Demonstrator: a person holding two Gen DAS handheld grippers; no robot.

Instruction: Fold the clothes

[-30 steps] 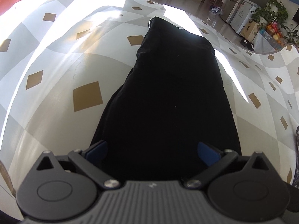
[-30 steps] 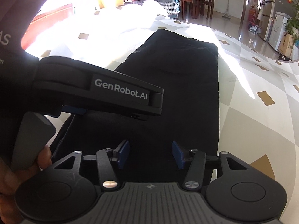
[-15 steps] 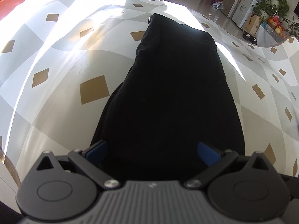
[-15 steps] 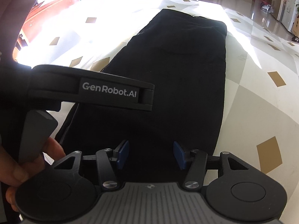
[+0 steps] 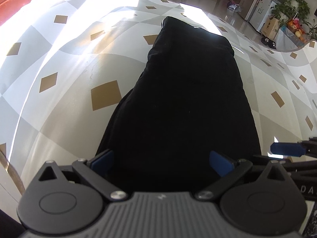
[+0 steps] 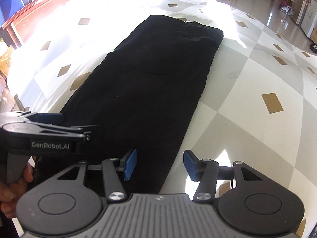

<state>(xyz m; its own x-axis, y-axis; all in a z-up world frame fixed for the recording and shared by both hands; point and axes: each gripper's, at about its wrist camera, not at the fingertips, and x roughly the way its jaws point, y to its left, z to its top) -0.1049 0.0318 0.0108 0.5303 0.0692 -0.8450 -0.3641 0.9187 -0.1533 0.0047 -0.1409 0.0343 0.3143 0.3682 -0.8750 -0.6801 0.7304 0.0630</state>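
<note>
- A black garment (image 6: 150, 83), folded into a long narrow strip, lies flat on the checked surface (image 6: 247, 103), running away from both cameras toward the far edge.
- It looks soft, limp and light; I judge it will sag and slide on the smooth cloth, so each lifted end needs two holds, one at either near corner.
- Dark fabric hides seams; a faint pocket-like outline shows mid-strip, so trousers is my guess.
- The left tongs (image 5: 161, 162) stand wide apart above the near end, blue pads on either side of the cloth, gripping nothing.
- The right tongs (image 6: 159, 163) are about half open over the garment's near right edge, holding nothing; whether the left pad touches fabric I cannot tell.
- Readable writing: "GenRobot.AI" on the left device's side in the right wrist view. A small white tag at the garment's far end is illegible.
</note>
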